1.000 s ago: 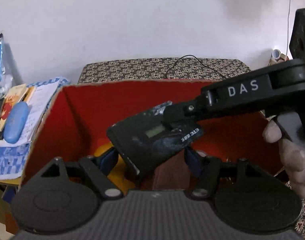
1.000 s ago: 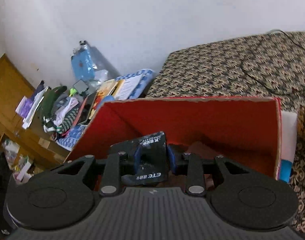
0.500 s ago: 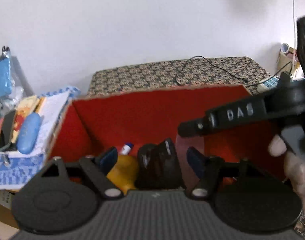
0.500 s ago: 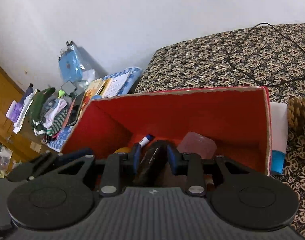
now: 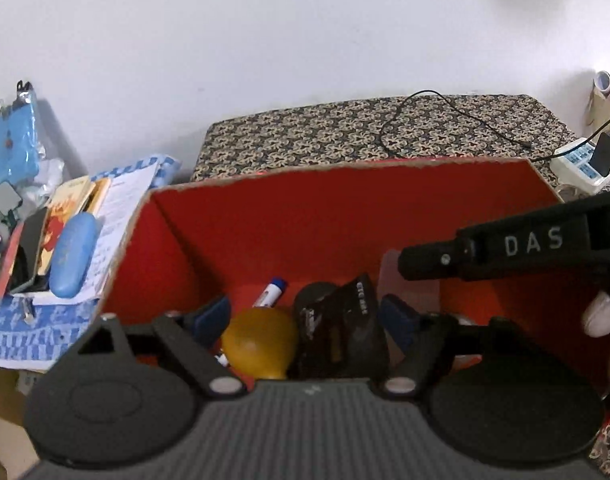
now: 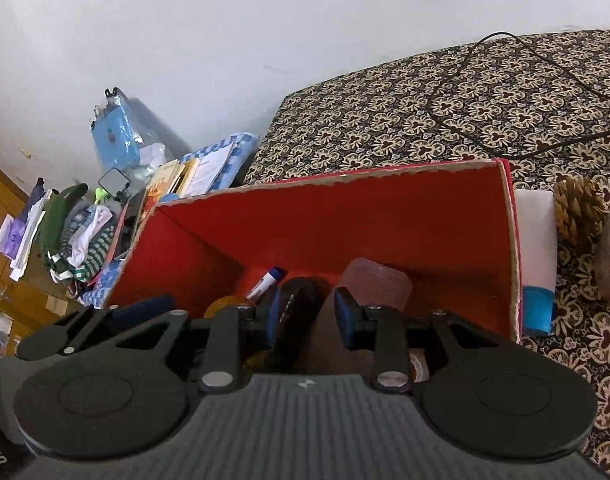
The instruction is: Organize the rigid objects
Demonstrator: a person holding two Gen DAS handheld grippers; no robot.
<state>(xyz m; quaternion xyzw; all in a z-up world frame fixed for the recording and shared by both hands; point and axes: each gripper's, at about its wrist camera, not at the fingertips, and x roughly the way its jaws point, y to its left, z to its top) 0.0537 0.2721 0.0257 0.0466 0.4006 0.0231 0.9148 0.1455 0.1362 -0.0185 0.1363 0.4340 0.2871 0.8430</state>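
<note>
**Grippers parted over the red box, black device lying inside**

Right gripper [image 6: 303, 314] hangs just above the box with its blue pads apart and nothing between them; our left gripper [image 5: 305, 320] is spread wider, also holding nothing. Below them the black device [image 5: 341, 332] lies on the floor of the red box [image 5: 345, 216], tilted on edge toward the near wall, leaning among its neighbours.

We judge it a light, stiff plastic slab, scuffed and likely a little slick on its broad faces. If it needs shifting, we would pinch it across the thin dimension along its raised upper edge, since the flat faces sit too close to the other things to reach.

Just beside it on the left sits a yellow rounded object [image 5: 259, 340], which we expect would roll if nudged, and behind that a white marker with a blue cap [image 5: 269, 291]. A translucent pinkish lid [image 6: 375, 286] stands to its right, toward the box's right wall.

Both tools point forward and down into the box from its near edge. The right one reaches in from the right side of the left wrist view, a fingertip [image 5: 601, 314] of the person's hand showing beneath its arm.
</note>
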